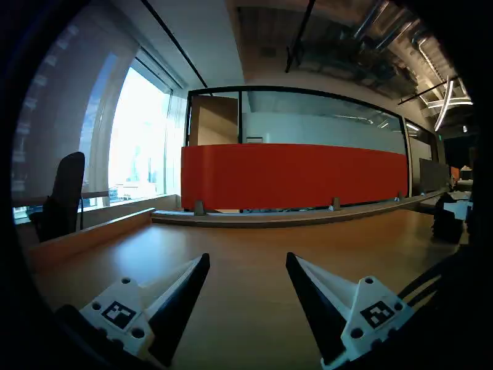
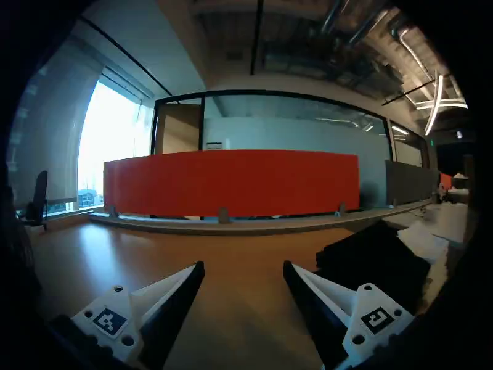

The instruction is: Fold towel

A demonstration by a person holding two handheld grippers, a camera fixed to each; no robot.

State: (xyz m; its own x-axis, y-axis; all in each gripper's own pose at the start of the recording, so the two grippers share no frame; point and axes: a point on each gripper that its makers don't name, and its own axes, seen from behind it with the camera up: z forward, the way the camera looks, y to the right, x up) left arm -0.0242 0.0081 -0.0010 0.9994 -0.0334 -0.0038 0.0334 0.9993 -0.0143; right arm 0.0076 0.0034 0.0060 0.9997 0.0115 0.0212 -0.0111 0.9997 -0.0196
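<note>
We hold our left claw (image 1: 246, 256) and right claw (image 2: 243, 264) spread apart and empty over the wooden table (image 2: 179, 246). The stack of black towels (image 2: 376, 259) lies beside the right claw.

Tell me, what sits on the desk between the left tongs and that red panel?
Nothing sits there. In the left gripper view, bare wooden desk runs from the open left tongs to the low ledge beneath the red panel.

wooden table (image 1: 246, 246), red divider (image 1: 289, 176) at its far edge, black chair (image 1: 61, 197) beside window (image 1: 138, 148)
</note>
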